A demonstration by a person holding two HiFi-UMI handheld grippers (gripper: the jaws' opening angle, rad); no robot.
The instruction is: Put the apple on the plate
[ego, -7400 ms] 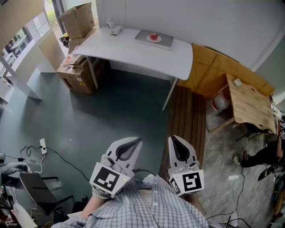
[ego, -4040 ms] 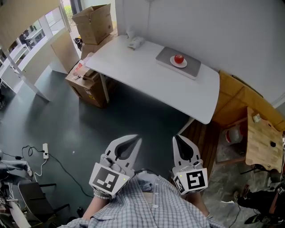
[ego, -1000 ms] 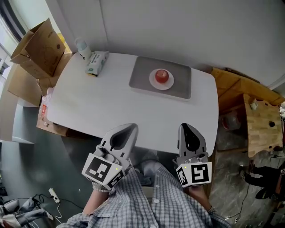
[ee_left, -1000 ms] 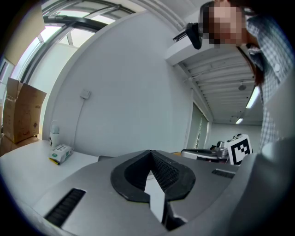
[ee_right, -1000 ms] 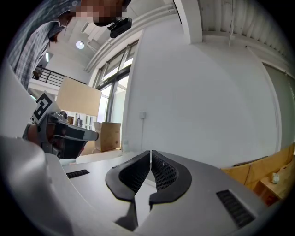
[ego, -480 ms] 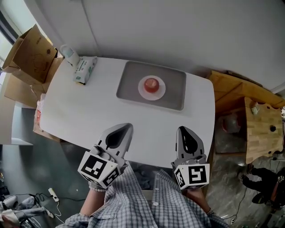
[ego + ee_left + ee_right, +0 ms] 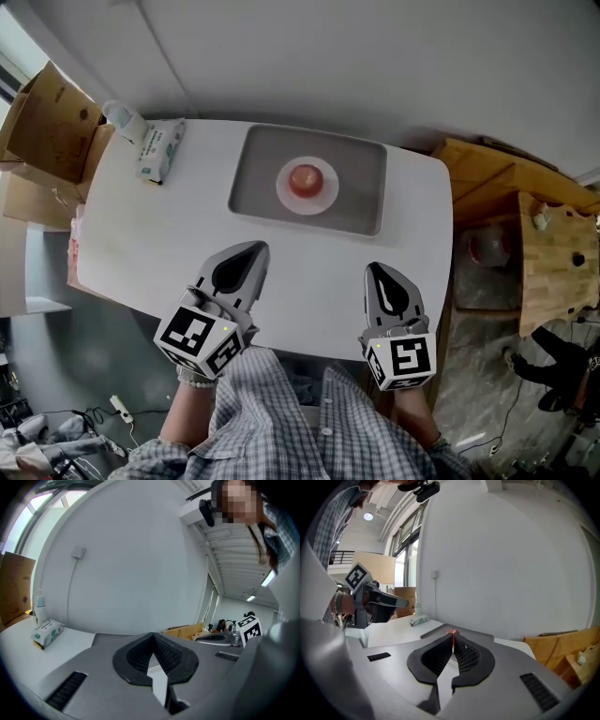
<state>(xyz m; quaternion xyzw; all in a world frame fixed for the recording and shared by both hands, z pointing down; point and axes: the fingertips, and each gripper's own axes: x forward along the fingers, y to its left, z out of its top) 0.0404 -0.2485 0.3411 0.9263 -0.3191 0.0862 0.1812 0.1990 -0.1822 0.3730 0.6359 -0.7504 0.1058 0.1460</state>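
A red apple (image 7: 305, 177) sits on a white plate (image 7: 285, 190), which lies on a grey tray (image 7: 361, 192) at the far side of the white table (image 7: 169, 234). My left gripper (image 7: 246, 251) hovers over the table's near left part, jaws shut and empty. My right gripper (image 7: 379, 271) is over the near right part, also shut with nothing in it. In the right gripper view a sliver of the apple (image 7: 452, 632) shows just past the closed jaw tips (image 7: 453, 642). The left gripper view shows its closed tips (image 7: 153, 639) before the tray (image 7: 104, 638).
A wipes packet (image 7: 157, 149) and a small bottle (image 7: 122, 120) lie at the table's far left corner. Cardboard boxes (image 7: 42, 122) stand left of the table. Wooden furniture (image 7: 553, 262) stands to the right. A white wall runs behind the table.
Both grippers have come forward over the table's near edge and sunk a little; the table, tray and apple now lie closer beneath them. Jaws stayed shut.
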